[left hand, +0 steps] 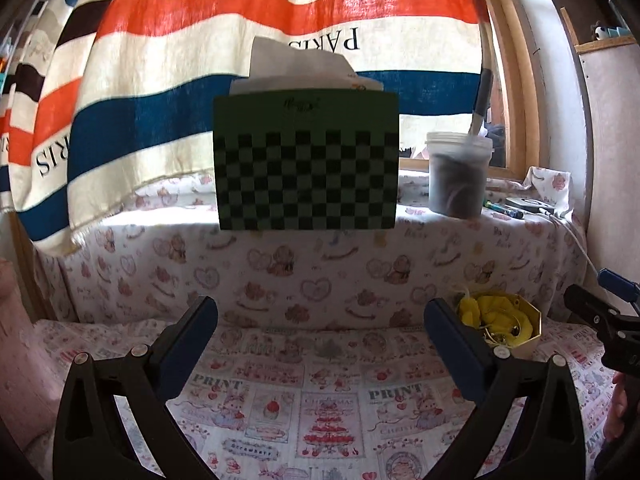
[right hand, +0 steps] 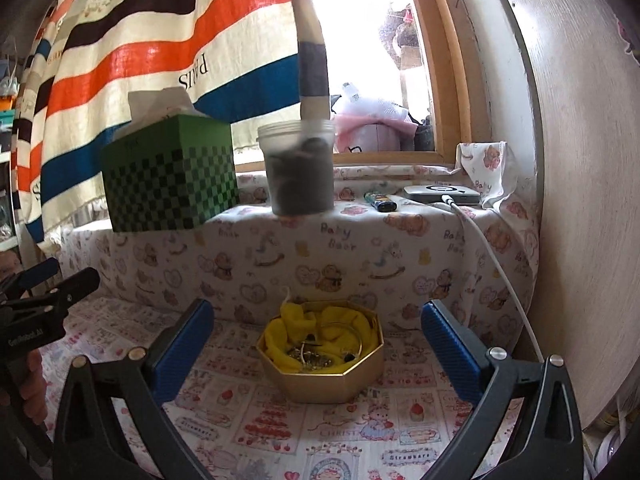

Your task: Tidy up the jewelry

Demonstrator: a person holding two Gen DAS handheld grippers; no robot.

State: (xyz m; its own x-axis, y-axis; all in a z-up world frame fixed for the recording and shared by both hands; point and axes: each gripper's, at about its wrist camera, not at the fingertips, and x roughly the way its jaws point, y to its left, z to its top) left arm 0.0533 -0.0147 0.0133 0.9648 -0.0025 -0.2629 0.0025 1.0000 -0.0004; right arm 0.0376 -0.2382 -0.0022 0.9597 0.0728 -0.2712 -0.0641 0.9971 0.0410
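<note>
A gold octagonal box (right hand: 324, 380) lined with yellow cloth (right hand: 296, 320) sits on the patterned tablecloth. Inside lie a gold bangle (right hand: 352, 330) and a tangle of small jewelry (right hand: 310, 356). My right gripper (right hand: 318, 332) is open and empty, with the box between and just beyond its blue pads (right hand: 180, 356). In the left wrist view the box (left hand: 520, 328) shows at the right, partly hidden behind the right finger. My left gripper (left hand: 320, 332) is open and empty over bare cloth, to the left of the box.
A raised ledge behind carries a green checkered tissue box (right hand: 168, 176), a frosted plastic jar (right hand: 298, 168), a lighter (right hand: 378, 202) and a flat grey device (right hand: 442, 194) with a white cable (right hand: 496, 264). A striped towel (left hand: 200, 80) hangs behind. A wall (right hand: 580, 200) stands at right.
</note>
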